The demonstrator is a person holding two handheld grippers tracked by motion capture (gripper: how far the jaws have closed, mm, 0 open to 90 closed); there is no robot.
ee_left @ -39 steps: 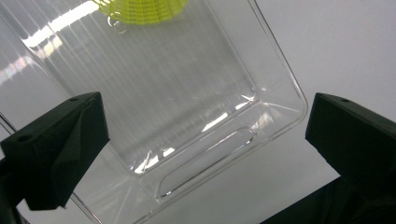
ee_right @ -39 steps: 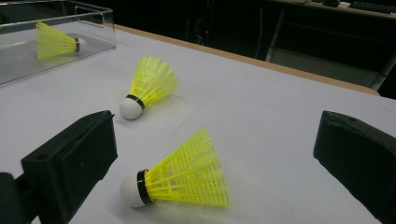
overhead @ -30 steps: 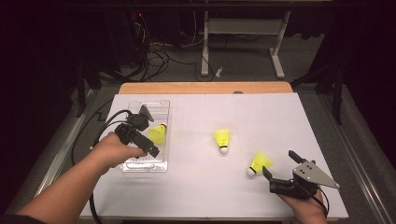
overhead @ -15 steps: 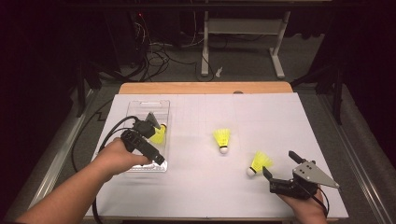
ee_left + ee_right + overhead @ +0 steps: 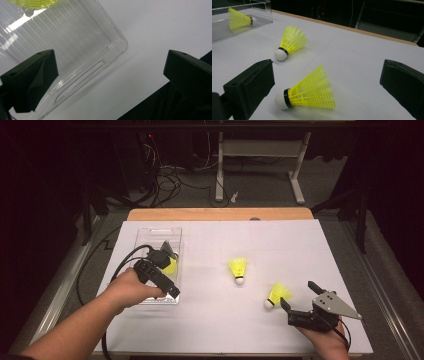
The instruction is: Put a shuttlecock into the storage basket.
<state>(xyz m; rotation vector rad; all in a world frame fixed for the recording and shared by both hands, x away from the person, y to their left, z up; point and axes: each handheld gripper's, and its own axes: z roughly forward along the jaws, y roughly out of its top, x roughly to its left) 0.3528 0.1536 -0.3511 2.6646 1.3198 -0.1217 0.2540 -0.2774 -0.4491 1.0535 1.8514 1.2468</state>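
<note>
1. The right tool (image 5: 296, 303) rests low on the bench (image 5: 300, 245) near its front right corner, jaws spread wide and holding nothing. In the right gripper view the nearest shuttlecock (image 5: 308, 91) lies on its side between the two black jaws, touching neither. The hand seems set here so that a short push forward would bring the jaws around it.

2. That shuttlecock (image 5: 276, 295) lies just beyond the right tool in the high view, cork end toward the person, skirt pointing away. Lying flat, its skirt offers the wider and softer place to pinch, so a light squeeze is probably called for.

3. The left tool (image 5: 165, 251) hangs over the clear plastic tray (image 5: 150, 232) at the left of the bench, jaws wide apart and empty. Its own view looks down on a rounded corner of the tray (image 5: 120, 45) between the jaws, with the white bench surface beside it.

4. One shuttlecock (image 5: 170, 265) already lies inside the tray, just beside the left tool; its yellow skirt shows at the top edge of the left gripper view.

5. A second loose shuttlecock (image 5: 238, 269) lies mid-bench, well apart from the tray. By the look of it, one of three is packed and two remain.
</note>
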